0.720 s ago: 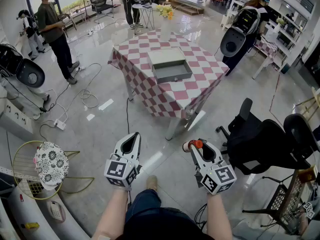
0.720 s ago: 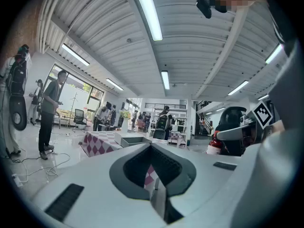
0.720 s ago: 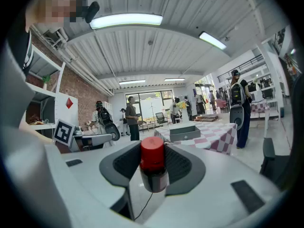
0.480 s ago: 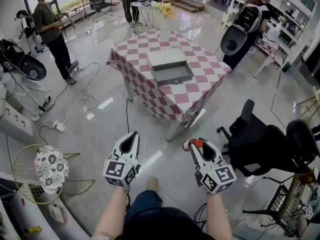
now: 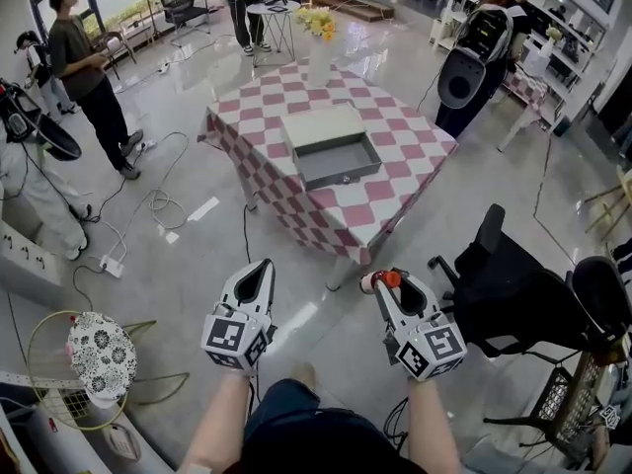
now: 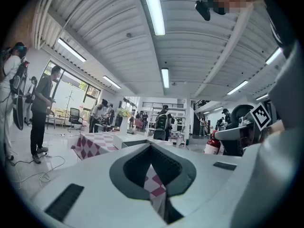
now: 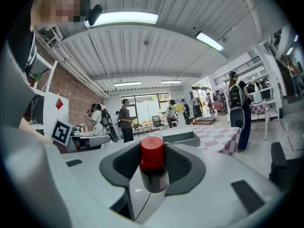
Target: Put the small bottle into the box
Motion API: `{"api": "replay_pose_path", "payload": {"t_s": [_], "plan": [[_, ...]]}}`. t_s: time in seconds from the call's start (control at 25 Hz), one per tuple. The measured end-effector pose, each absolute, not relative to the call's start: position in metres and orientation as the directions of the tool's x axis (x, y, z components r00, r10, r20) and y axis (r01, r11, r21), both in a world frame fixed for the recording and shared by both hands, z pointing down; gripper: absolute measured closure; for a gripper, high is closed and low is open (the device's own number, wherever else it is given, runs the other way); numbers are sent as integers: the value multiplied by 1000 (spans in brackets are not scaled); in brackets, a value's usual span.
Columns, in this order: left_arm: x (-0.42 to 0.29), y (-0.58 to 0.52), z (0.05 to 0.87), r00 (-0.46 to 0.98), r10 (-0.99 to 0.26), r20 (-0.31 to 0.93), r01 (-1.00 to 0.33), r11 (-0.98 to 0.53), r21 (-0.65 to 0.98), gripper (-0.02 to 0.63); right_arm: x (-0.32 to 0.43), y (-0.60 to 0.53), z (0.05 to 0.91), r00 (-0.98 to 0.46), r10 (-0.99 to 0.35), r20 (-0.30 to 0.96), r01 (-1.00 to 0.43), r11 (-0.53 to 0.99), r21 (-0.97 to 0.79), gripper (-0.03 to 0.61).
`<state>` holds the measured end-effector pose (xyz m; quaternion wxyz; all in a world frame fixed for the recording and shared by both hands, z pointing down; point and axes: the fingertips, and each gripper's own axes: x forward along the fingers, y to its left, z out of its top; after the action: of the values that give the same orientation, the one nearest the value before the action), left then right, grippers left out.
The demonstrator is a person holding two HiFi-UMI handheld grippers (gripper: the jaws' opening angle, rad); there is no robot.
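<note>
Head view: the left gripper (image 5: 264, 265) and the right gripper (image 5: 381, 285) hang side by side over the floor, well apart from the checked table (image 5: 395, 171) where the open grey box (image 5: 339, 175) sits. Left gripper view: its jaws are drawn together, with nothing between them. Right gripper view: the small bottle (image 7: 153, 167) – red-capped – is clamped between that gripper's jaws, far from the box.

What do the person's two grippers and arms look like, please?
The left gripper and right gripper are pale grey tapering shells with dark-lined jaw openings. Each carries a cube of black-and-white square markers at its rear. The forearms are unsleeved.
</note>
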<state>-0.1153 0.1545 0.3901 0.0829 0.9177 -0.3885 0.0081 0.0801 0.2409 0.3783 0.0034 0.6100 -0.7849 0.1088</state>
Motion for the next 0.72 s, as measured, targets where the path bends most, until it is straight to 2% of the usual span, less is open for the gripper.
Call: {"api": "replay_pose_path", "payload": {"t_s": [0.72], "plan": [[-108,73,404,699,-710,83,-713,-684,156,611,89,152,392,-255,-956,143,-957,228,-182,428]]}}
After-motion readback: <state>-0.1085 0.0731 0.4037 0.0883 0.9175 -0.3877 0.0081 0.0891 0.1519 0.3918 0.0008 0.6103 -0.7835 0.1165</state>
